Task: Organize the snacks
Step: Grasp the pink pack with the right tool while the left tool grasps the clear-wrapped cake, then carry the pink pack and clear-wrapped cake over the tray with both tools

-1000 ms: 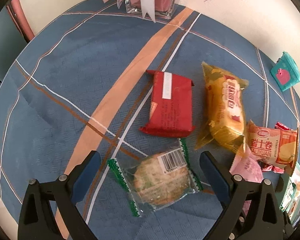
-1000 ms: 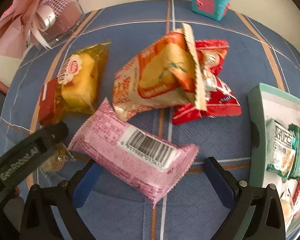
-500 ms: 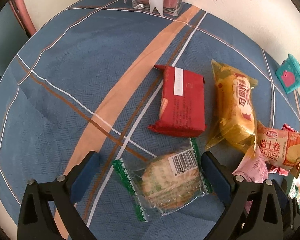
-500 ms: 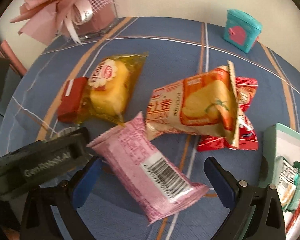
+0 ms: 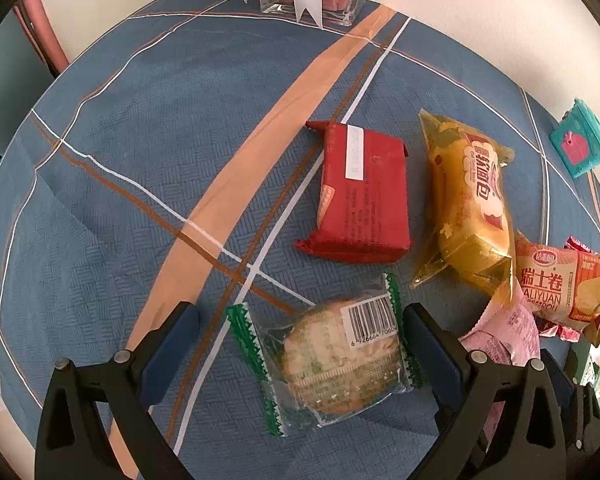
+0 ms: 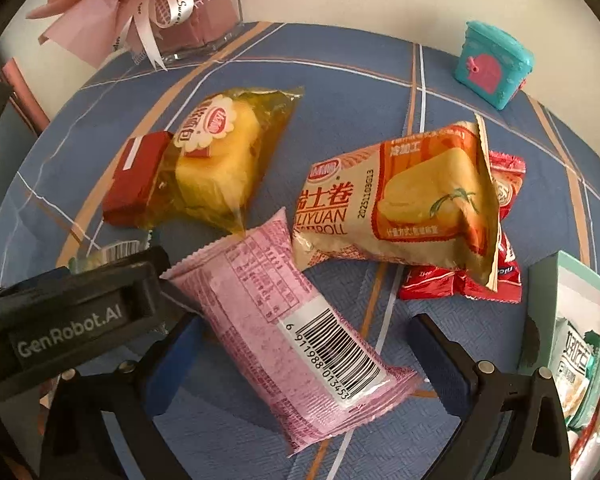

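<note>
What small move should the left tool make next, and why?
Probably close on the clear green-edged cookie packet. The left tool is open with a finger on either side of the packet, which lies flat on the blue tablecloth, apart from the red packet beyond it.

The left gripper straddles the clear cookie packet — jaws apart — just below the red packet.
</note>
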{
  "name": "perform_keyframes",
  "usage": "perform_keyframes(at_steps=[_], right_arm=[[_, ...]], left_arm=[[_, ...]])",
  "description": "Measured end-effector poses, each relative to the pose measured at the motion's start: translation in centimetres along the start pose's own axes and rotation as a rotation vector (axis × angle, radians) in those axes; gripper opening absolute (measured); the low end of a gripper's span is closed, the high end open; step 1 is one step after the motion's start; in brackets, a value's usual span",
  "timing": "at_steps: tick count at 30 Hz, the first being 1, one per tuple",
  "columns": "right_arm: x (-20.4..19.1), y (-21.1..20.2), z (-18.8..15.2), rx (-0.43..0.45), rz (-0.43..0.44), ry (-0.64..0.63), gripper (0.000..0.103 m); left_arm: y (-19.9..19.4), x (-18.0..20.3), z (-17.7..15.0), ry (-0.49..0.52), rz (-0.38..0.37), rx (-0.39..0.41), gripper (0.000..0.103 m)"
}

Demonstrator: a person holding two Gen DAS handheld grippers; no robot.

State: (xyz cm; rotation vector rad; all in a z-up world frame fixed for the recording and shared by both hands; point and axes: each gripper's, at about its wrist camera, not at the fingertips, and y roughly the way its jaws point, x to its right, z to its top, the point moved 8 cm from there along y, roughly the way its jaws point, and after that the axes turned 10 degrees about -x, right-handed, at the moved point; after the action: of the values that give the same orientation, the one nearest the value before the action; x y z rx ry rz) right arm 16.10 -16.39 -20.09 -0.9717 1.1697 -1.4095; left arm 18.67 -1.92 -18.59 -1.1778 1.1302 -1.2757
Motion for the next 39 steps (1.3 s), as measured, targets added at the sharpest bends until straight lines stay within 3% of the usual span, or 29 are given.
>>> perform_keyframes(at_steps=[3,7,16,21,26,39], right_arm=[[-0.8,-0.3,-0.7,0.004,0.003,-0.005,0.101],[-1.8,-1.3,-0.6,0.020,0.016,-0.018,0.087],[-3.6,-2.6,-0.7,0.033,0.080,-0.026,0.055],[-3.9,-3.3,-0.4,0.037,0.112,-0.015,0.044],[-4.0,-3.9,0.2,0.049,0.133,-0.008,0.042],[-1.6,-11.4,0.9,0.162,0.163,0.004,0.041]], left_arm=[[0.1,0.2,0.0,0.000,-0.003,-0.006,0.101],[0.0,0.5,0.0,0.002,-0.001,-0.011,0.097],[-1.1,1.8,0.1,0.020,-0.055,-0.019,0.061],[-1.6,2.6,0.0,0.027,-0.078,-0.022,0.058],[-3.2,3.3,0.0,0.026,-0.096,-0.001,0.057],[-10.1,3.1,-0.3,0.017,-0.138,0.125,0.057]])
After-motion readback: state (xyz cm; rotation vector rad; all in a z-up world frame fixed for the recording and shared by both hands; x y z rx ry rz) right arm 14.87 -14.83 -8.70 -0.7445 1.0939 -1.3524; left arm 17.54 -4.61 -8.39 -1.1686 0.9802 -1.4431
